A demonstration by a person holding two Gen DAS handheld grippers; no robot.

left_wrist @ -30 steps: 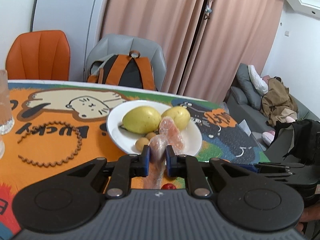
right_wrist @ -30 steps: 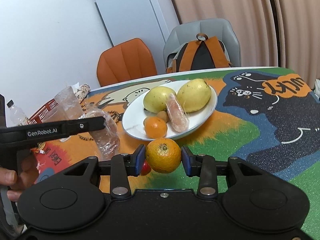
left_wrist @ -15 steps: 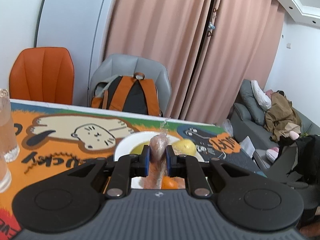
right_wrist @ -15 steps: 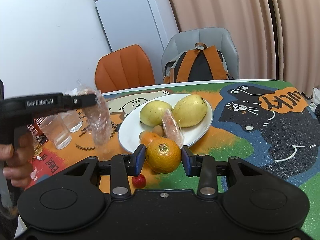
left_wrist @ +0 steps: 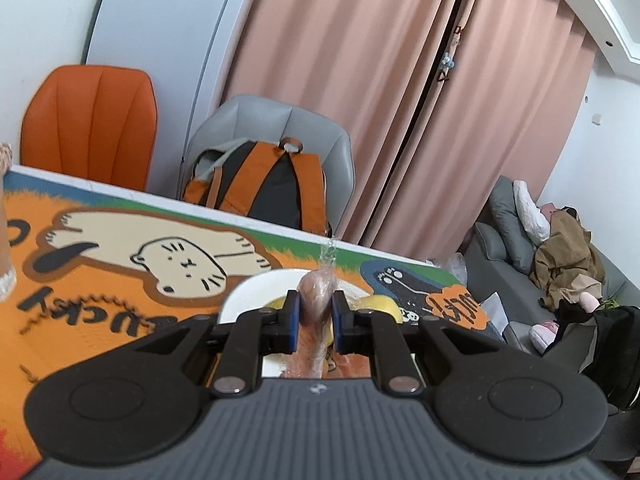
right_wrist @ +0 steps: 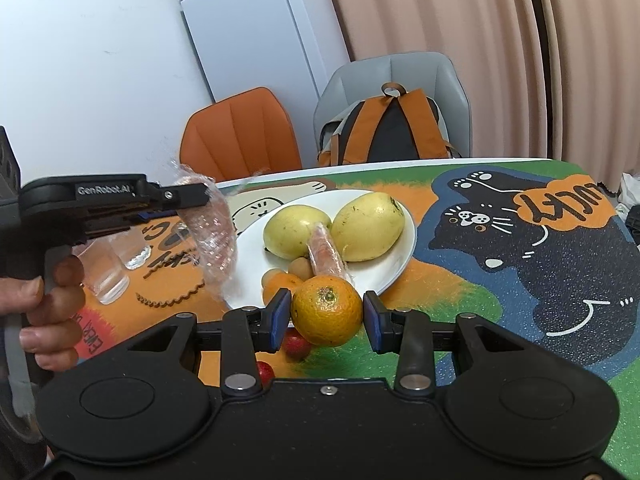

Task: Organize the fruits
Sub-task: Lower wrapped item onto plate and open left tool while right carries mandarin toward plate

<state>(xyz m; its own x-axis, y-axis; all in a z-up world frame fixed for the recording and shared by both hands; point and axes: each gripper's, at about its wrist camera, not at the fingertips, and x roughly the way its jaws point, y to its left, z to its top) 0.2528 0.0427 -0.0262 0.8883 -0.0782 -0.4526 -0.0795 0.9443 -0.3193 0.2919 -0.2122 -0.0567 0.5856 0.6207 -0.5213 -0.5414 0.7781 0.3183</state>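
Observation:
My left gripper (left_wrist: 314, 314) is shut on a plastic-wrapped carrot (left_wrist: 313, 300) and holds it in the air above the white plate (left_wrist: 248, 294). In the right wrist view the left gripper (right_wrist: 200, 196) hangs left of the plate (right_wrist: 400, 256) with the wrapped carrot (right_wrist: 214, 236) dangling. My right gripper (right_wrist: 326, 316) is shut on an orange (right_wrist: 326, 310), just in front of the plate. On the plate lie two yellow mangoes (right_wrist: 366, 226), another wrapped carrot (right_wrist: 326, 256), a small orange (right_wrist: 282, 282) and small brown fruits (right_wrist: 300, 268).
Two glasses (right_wrist: 106, 276) stand left on the cartoon-cat tablecloth (right_wrist: 540, 240). Small red fruits (right_wrist: 296, 346) lie on the cloth under my right gripper. An orange chair (right_wrist: 240, 140) and a grey chair with a backpack (right_wrist: 390, 128) stand behind the table.
My left gripper has lifted the wrapped carrot up and over toward the plate. My right gripper has moved the orange closer to the plate's front rim.

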